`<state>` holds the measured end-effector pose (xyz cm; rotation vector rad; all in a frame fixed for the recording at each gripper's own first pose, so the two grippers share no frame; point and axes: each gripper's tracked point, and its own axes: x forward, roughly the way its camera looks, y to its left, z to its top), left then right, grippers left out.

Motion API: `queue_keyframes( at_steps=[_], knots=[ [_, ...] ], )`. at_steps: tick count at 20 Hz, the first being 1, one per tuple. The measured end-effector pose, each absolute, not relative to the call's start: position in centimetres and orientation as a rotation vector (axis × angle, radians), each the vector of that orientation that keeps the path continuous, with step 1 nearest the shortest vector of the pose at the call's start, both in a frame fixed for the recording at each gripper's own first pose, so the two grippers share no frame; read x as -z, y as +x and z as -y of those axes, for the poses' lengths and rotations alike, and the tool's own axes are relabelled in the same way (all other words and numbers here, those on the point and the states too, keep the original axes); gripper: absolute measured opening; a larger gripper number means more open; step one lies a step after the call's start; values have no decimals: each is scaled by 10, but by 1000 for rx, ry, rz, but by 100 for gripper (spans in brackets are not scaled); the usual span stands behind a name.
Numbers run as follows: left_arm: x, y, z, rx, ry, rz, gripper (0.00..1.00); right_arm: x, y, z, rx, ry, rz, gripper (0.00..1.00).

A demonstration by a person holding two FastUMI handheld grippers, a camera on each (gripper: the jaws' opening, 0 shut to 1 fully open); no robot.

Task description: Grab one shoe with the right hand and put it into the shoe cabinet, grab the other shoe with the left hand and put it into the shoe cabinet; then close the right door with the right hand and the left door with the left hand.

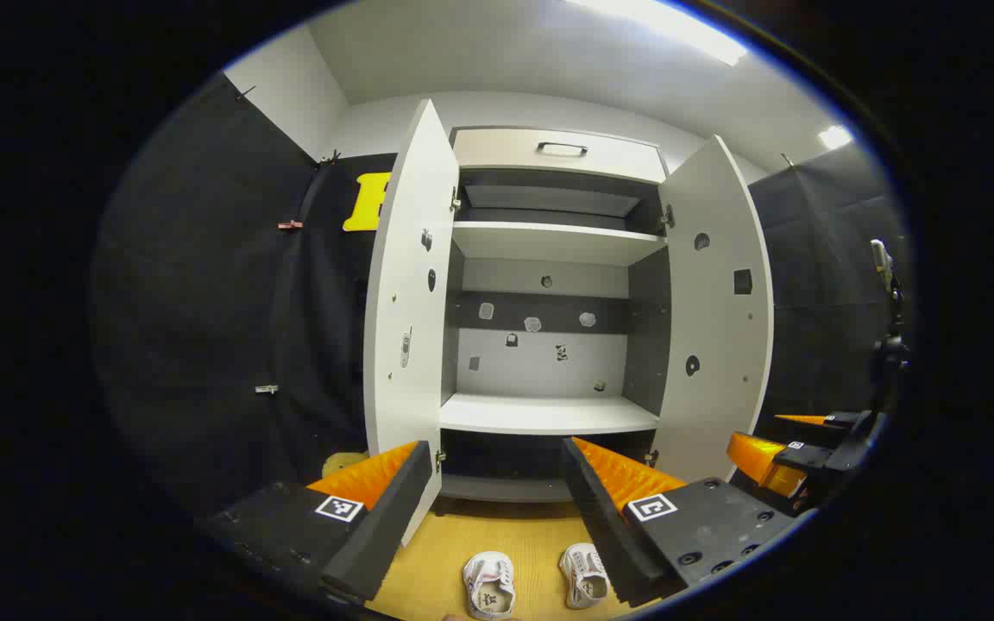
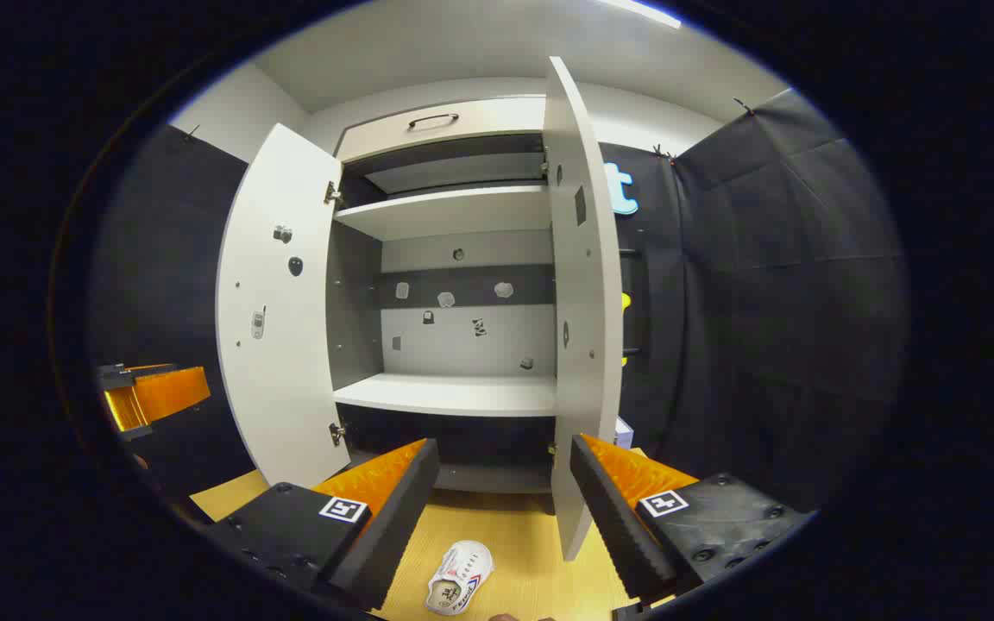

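While both grippers, the left gripper [image 1: 490, 509] and the right gripper [image 2: 504, 509], hang with fingers spread wide and empty, two white shoes [image 1: 489, 586] [image 1: 585, 574] lie on the wooden floor [image 1: 531, 535], their printing too small to read. Beyond stands the cabinet [image 1: 549, 414], both doors [image 1: 406, 328] [image 1: 713, 319] open.

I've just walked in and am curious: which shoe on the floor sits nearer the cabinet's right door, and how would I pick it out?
Start at the tall white cabinet with both doors swung open. On the wooden floor in front of it lie two small white shoes side by side. Yours is the right shoe, below the right door; the left shoe has a dark mark at its heel.
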<state>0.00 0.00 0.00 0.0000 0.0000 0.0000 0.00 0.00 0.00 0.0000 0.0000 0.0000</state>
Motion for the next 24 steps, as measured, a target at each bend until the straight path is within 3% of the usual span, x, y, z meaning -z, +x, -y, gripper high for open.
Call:
queue_keyframes(
  at_steps=[7,15,24],
  knots=[
    [6,0,-15,2,34,-35,95,27,-10,-22,-34,-31,-43,97],
    [19,7,-47,2,6,-47,95,27,-13,-18,60,-25,-37,97],
    [24,23,-53,54,34,-23,95,35,-6,-28,82,-36,-75,97]
  ],
)
